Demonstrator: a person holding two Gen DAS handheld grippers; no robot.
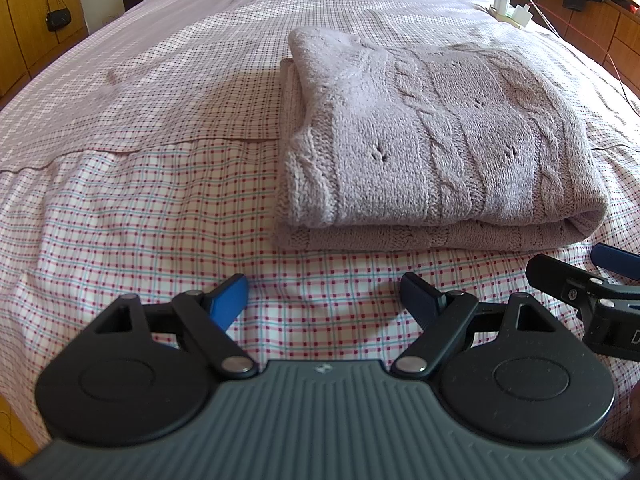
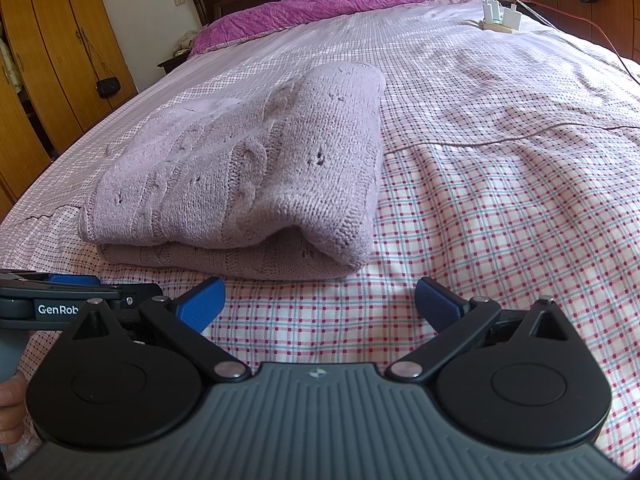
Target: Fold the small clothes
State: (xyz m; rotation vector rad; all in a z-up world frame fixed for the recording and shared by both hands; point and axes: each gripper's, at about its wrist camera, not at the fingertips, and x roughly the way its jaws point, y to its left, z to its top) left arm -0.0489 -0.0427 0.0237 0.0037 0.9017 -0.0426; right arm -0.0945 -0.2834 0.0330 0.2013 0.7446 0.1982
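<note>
While both tools hover over the checked bedspread (image 1: 140, 208), the left gripper (image 1: 326, 298) has its blue pads spread wide with nothing between them. Just beyond lies the folded lilac knitted sweater (image 1: 432, 140), doubled over on itself. Beside it, the right gripper (image 2: 320, 304) is likewise spread and empty.

Lilac knit sweater (image 1: 432, 148) lies folded.

"GenRob" in white letters, cut off at the end, on the black side of the left gripper (image 2: 76, 280), seen from the right wrist view; a lone white "D" on the right gripper (image 1: 576, 268); nothing else legible
</note>
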